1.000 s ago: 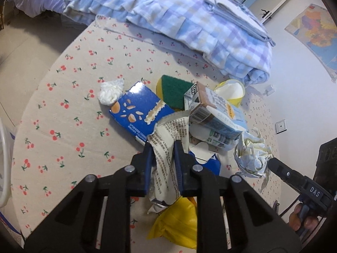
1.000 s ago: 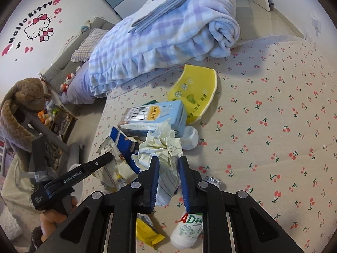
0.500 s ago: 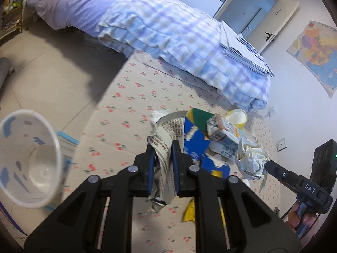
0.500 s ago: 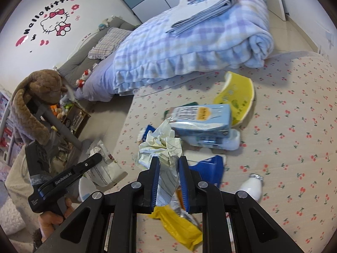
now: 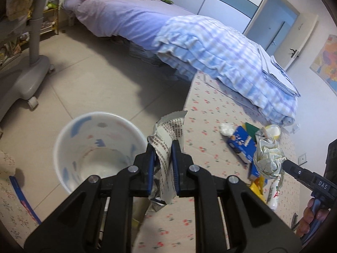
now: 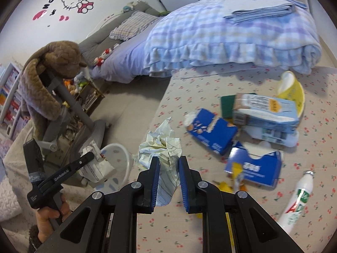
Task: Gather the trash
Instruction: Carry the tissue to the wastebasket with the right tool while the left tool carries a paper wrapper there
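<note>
My left gripper is shut on a torn printed wrapper that hangs above the mat's edge, just right of the white bin. My right gripper is shut on a crumpled ball of pale paper, also seen as the paper ball at the right of the left wrist view. The bin stands on the floor left of the mat, partly hidden by the left gripper and its wrapper. More trash lies on the cherry-print mat: a blue box, a milk carton, a white bottle.
A bed with a checked quilt borders the mat's far side. A grey wheeled stand draped with a brown plush rises left of the bin. A torn blue box, yellow wrapper and yellow bowl also lie on the mat.
Both grippers have lifted their paper off the trash pile and swung left. The white bin has come into view and now sits close beside the left gripper.
</note>
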Demonstrator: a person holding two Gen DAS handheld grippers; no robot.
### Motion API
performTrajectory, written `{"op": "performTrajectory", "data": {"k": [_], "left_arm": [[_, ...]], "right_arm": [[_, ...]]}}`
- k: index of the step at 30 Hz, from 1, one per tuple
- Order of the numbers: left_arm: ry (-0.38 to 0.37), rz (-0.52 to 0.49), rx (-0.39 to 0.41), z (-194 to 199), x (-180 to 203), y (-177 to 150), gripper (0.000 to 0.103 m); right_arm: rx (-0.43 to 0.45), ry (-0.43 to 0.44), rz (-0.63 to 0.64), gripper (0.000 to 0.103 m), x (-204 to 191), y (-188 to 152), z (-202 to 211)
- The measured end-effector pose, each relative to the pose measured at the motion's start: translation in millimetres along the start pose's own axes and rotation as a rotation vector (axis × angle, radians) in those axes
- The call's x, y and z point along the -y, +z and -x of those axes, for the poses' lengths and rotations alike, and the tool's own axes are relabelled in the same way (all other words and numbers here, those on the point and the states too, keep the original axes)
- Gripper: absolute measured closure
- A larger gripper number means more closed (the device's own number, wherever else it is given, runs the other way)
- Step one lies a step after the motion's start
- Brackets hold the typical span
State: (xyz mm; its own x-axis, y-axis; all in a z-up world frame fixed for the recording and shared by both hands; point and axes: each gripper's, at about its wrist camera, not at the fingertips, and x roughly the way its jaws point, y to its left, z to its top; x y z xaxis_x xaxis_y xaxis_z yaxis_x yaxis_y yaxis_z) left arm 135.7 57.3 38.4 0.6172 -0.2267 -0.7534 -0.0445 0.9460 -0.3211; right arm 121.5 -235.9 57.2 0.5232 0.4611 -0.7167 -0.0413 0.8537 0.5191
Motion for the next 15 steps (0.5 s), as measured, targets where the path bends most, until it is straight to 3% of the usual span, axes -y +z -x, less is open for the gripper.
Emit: {"op": "performTrajectory", "data": {"k": [11,12,14,15], "left_arm": [[0.085,0.044,0.025,9,-57,3,0.085],[0.113,0.045,0.029,10,-60,3,0.081],[0.188,0.039,0.029,13,-64,4,0.056],[0.229,0.041,0.024,15,-68,3,0.031]], "right_arm": [[-0.068,0.06,0.084,0.084,-75,-13,-55],[-0.073,0.065,0.087,0.084,-79,-12,-59],[-0.084,0.074,0.094,0.084,-89,-14,-69],[-0.092,0.08,0.098,0.084,-95,-16,-75]]}}
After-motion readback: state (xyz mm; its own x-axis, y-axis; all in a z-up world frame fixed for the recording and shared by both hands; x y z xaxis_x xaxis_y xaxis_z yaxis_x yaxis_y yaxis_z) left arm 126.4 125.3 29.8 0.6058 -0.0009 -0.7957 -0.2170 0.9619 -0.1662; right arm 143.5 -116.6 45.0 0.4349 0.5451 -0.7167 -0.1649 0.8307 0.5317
